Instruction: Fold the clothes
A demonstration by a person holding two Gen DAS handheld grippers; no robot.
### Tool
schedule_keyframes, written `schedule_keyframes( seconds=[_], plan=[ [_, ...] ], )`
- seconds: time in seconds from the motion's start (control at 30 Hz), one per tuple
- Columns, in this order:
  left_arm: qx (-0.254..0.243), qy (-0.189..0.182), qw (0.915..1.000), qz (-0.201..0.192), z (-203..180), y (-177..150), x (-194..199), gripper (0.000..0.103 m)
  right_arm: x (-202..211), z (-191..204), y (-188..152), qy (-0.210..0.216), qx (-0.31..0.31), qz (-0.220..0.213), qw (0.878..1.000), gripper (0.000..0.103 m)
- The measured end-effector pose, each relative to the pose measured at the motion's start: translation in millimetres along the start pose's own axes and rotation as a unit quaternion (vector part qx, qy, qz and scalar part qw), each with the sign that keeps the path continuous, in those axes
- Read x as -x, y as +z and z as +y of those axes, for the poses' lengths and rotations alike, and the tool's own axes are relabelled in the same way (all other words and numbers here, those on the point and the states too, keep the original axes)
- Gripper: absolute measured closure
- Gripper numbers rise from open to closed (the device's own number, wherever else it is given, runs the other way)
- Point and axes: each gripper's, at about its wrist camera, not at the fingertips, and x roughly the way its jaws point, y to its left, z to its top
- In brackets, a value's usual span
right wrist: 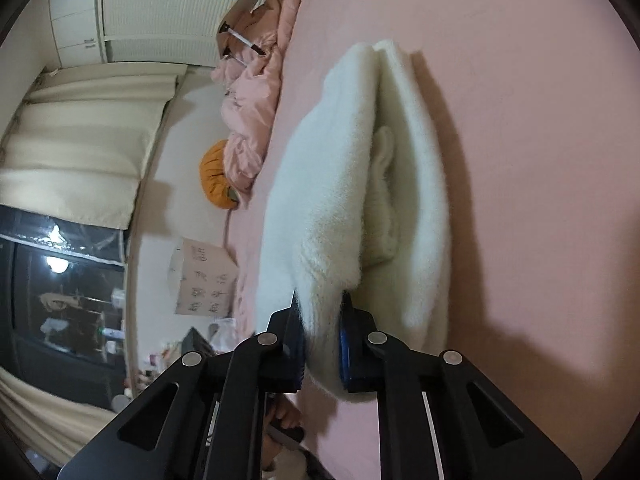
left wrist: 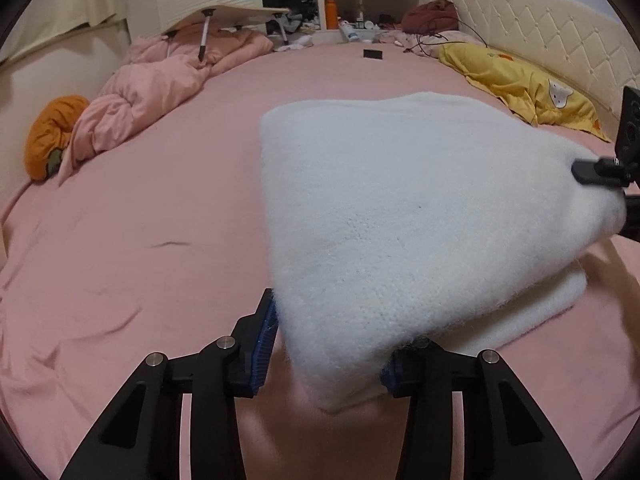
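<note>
White fuzzy sweater (left wrist: 400,208) on the pink bed (left wrist: 140,240) is pinched at both near corners: right tool (right wrist: 322,344) clamped shut on it, left tool (left wrist: 328,360) half-closed around it; fold runs away toward the far edge.

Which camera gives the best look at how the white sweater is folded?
The right wrist view: the white sweater shows its stacked layers edge-on, the top layer lifted off those below, pinched in the right claw. The left wrist view shows only its broad top surface.
</note>
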Motion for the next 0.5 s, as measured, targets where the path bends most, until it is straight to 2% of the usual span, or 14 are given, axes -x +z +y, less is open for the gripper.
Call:
schedule_keyframes(
  seconds=[0.07,0.13,0.2,0.23,0.27,0.3,0.4,0.43,0.47,0.5],
  plan=[
    [0.001,0.001,1.0,0.0,0,-1,-1,0.06,-11,-15,0,-0.022,-0.022,0.011,0.999,0.09],
    [0.005,0.0,1.0,0.002,0,-2,-2,0.06,-11,-25,1,-0.006,-0.048,0.007,0.999,0.09],
    [0.004,0.001,1.0,0.004,0,-1,-2,0.06,-11,-24,1,-0.01,-0.038,0.007,0.999,0.089],
    [0.005,0.003,1.0,0.006,0,-1,-1,0.056,-10,-23,1,-0.012,-0.032,0.007,0.999,0.087],
    [0.005,0.007,0.9999,0.008,1,0,1,0.042,-10,-22,1,-0.015,-0.026,0.008,1.0,0.085],
    [0.005,0.011,0.9999,0.011,3,0,2,0.035,-8,-18,1,-0.02,-0.024,0.005,1.0,0.082],
    [0.036,-0.003,0.9993,0.007,16,-3,18,0.024,13,12,-8,-0.095,0.041,-0.055,0.993,0.076],
    [0.045,-0.011,0.9989,0.01,20,-5,23,0.018,20,23,-15,-0.122,0.068,-0.082,0.987,0.074],
    [0.053,-0.011,0.9984,0.016,23,-9,30,0.015,29,35,-28,-0.163,0.099,-0.122,0.974,0.073],
    [0.056,-0.007,0.9982,0.02,25,-13,37,0.015,33,43,-42,-0.189,0.117,-0.148,0.964,0.072]
  ],
)
